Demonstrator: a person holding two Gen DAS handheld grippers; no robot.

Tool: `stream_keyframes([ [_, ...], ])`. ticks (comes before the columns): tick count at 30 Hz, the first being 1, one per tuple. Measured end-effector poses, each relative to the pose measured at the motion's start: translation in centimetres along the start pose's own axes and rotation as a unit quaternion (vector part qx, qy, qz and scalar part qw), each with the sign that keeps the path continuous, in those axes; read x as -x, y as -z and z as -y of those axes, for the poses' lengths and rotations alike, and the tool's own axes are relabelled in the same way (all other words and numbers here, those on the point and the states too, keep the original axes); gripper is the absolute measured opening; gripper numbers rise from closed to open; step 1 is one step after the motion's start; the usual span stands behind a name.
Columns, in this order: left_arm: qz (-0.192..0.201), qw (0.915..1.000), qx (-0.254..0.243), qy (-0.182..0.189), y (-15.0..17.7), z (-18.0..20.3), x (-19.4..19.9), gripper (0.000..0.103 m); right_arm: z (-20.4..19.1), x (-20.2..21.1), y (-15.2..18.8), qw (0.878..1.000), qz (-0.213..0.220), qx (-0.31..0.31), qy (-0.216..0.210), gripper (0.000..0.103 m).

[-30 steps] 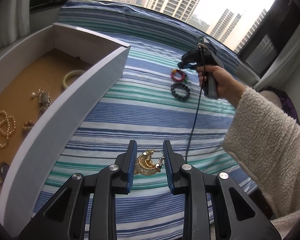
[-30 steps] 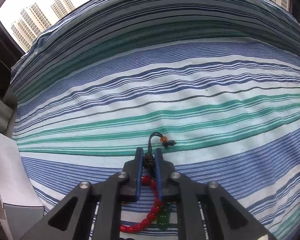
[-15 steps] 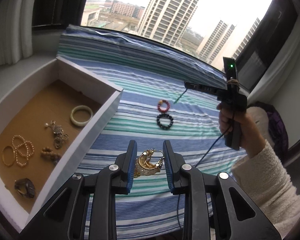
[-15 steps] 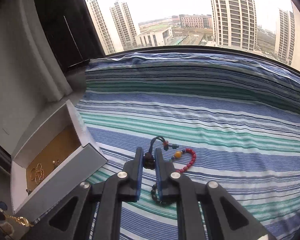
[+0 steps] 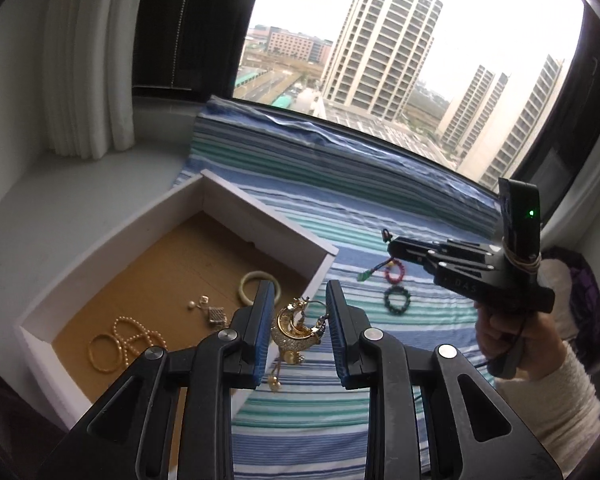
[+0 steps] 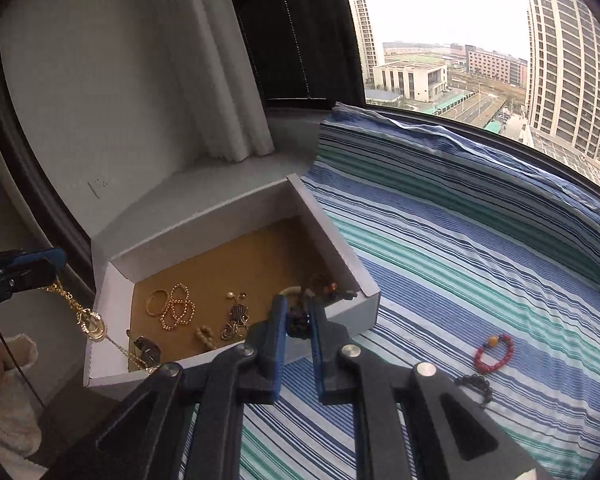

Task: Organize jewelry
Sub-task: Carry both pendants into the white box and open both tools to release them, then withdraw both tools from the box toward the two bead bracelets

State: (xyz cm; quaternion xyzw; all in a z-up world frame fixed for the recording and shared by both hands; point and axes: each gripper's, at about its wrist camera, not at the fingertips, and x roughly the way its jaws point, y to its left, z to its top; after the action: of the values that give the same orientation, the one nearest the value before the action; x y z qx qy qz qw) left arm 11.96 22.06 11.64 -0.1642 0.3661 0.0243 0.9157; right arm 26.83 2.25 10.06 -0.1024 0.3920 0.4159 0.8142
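Jewelry: some pieces lie in the white box [image 5: 260, 224], some lie on the striped cloth [image 5: 300, 432], and two are held up in the air.
Left gripper [image 5: 297, 320]: its blue pads sit a little apart, with a gold crescent piece [image 5: 296, 330] hanging between them — a small chain dangles below it.
Right gripper [image 6: 298, 318]: nearly closed, pinching a dark knotted cord [image 6: 299, 322] up above the box's near corner.
Box: brown floor, with a pale green bangle [image 5: 259, 286], gold bead loops [image 5: 120, 342] and a silver earring [image 5: 214, 314] inside.
Cloth: a red bead bracelet [image 6: 495, 353] and a dark bead bracelet [image 5: 396, 300] lie near each other — well apart from the box.
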Motion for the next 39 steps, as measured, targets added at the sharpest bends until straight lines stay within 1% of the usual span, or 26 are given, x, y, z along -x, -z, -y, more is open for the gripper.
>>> stream_keyframes([
  [3, 0.006, 0.9996, 0.011, -0.024, -0.9, -2.6, -1.9, 0.025, -2.2, -2.7, -1.9, 1.0, -0.009, 0.012, -0.011, 0.012],
  [6, 0.005, 0.9988, 0.022, -0.043, -2.1, -5.1, -4.1, 0.025, -4.0, -6.3, -3.7, 0.999, -0.023, 0.02, -0.021, 0.012],
  [12, 0.002, 0.9953, 0.037, -0.089, -3.8, -9.8, -9.0, 0.025, -5.8, -14.6, -6.5, 0.998, -0.058, 0.015, -0.032, 0.012],
  [14, -0.007, 0.9939, 0.042, -0.102, -3.9, -11.1, -11.2, 0.026, -6.1, -17.4, -6.9, 0.997, -0.07, 0.017, -0.023, 0.012],
  [17, -0.028, 0.9898, 0.045, -0.132, -3.5, -12.9, -14.9, 0.027, -6.0, -21.1, -6.7, 0.996, -0.087, 0.017, -0.005, 0.012],
  [19, -0.052, 0.9865, 0.047, -0.148, -2.9, -14.0, -17.4, 0.033, -5.6, -23.1, -6.4, 0.995, -0.097, 0.011, 0.004, 0.014],
  [20, -0.063, 0.9852, 0.049, -0.152, -2.4, -14.4, -18.4, 0.048, -5.2, -23.8, -6.2, 0.995, -0.103, 0.002, 0.007, 0.02],
  [21, -0.069, 0.9839, 0.051, -0.157, -2.0, -14.7, -19.0, 0.059, -4.7, -24.1, -5.9, 0.995, -0.102, -0.011, 0.009, 0.028],
  [22, -0.07, 0.9826, 0.051, -0.164, -1.5, -15.0, -19.2, 0.06, -4.3, -23.9, -5.7, 0.995, -0.094, -0.022, 0.008, 0.039],
  [23, -0.07, 0.9818, 0.05, -0.169, -1.1, -15.0, -19.1, 0.06, -4.0, -23.5, -5.5, 0.996, -0.088, -0.029, 0.004, 0.039],
  [25, -0.067, 0.9823, 0.049, -0.168, -0.5, -14.7, -18.2, 0.063, -3.6, -22.0, -5.1, 0.997, -0.075, -0.03, 0.004, 0.039],
  [27, -0.056, 0.9838, 0.047, -0.164, -0.2, -13.9, -16.6, 0.071, -3.5, -19.9, -4.7, 0.998, -0.053, -0.025, 0.011, 0.039],
  [28, -0.048, 0.9851, 0.041, -0.16, 0.0, -13.3, -15.7, 0.073, -3.5, -18.9, -4.5, 0.999, -0.043, -0.023, 0.014, 0.043],
  [29, -0.04, 0.9862, 0.033, -0.157, 0.2, -12.4, -14.7, 0.078, -3.5, -17.7, -4.0, 0.999, -0.034, -0.023, 0.02, 0.048],
  [30, -0.031, 0.9875, 0.026, -0.152, 0.3, -11.5, -14.0, 0.082, -3.5, -16.4, -3.5, 0.999, -0.025, -0.025, 0.027, 0.051],
  [31, -0.023, 0.989, 0.018, -0.145, 0.4, -10.6, -13.2, 0.084, -3.5, -15.1, -2.8, 0.999, -0.017, -0.028, 0.031, 0.056],
  [33, -0.01, 0.9918, 0.006, -0.127, 1.3, -8.4, -11.4, 0.09, -3.4, -12.4, -1.4, 0.999, -0.005, -0.035, 0.036, 0.058],
  [34, -0.004, 0.993, -0.002, -0.118, 1.9, -7.3, -10.6, 0.091, -3.4, -11.0, -0.5, 0.998, -0.001, -0.036, 0.041, 0.059],
  [35, 0.0, 0.994, -0.01, -0.109, 2.5, -6.1, -9.8, 0.091, -3.3, -9.6, 0.4, 0.998, 0.0, -0.037, 0.048, 0.062],
  [37, 0.007, 0.9953, -0.027, -0.093, 3.8, -3.7, -8.8, 0.093, -3.2, -7.0, 2.7, 0.997, 0.003, -0.038, 0.061, 0.065],
  [39, 0.013, 0.9959, -0.046, -0.077, 5.4, -1.2, -8.0, 0.095, -2.9, -4.5, 5.1, 0.997, 0.006, -0.036, 0.073, 0.065],
])
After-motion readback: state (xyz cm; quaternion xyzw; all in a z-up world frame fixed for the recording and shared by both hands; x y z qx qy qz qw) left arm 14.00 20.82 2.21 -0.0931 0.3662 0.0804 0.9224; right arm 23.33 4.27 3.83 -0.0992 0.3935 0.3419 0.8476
